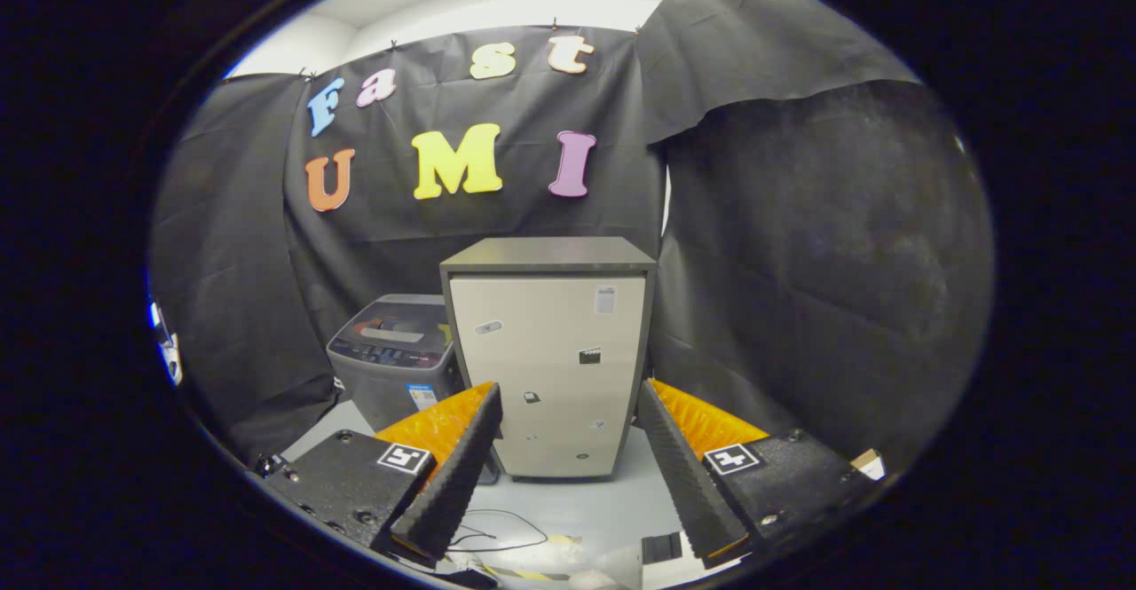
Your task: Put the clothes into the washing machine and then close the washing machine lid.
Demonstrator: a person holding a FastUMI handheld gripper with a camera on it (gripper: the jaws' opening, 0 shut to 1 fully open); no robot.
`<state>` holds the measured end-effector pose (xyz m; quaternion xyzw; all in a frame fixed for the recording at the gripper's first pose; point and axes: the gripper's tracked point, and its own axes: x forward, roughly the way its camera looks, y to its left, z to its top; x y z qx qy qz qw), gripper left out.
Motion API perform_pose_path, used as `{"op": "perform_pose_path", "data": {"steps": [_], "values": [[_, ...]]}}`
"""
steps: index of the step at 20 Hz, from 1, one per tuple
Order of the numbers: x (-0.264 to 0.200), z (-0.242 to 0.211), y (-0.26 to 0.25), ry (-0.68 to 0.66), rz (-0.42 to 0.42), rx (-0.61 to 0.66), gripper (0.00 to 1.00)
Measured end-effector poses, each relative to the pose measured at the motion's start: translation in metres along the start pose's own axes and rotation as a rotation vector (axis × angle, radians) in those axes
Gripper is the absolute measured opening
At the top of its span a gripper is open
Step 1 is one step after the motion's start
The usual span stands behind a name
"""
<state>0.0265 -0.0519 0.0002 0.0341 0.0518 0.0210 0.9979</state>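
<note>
The hand-held gripper [568, 470] holds its black ribbed fingers [457, 475] spread wide, empty. Beyond them stands a tall beige cabinet with a grey top [550, 368], its small stickers unreadable. Just beside it sits the low grey top-loading washing machine [395, 359], lid down, blue label illegible.

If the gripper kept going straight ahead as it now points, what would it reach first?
Probably the beige cabinet, framed between the open gripper fingers; the washing machine sits off to its left. Depth is hard to judge.
</note>
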Motion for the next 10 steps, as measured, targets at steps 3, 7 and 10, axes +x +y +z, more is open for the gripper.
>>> {"op": "perform_pose_path", "data": {"steps": [3,7,10], "values": [[-0.006,-0.002,0.002,-0.007,-0.001,-0.014,0.97],[-0.012,0.005,0.003,-0.021,-0.001,-0.018,0.97],[-0.015,0.007,0.008,-0.026,0.012,-0.014,0.97]]}}
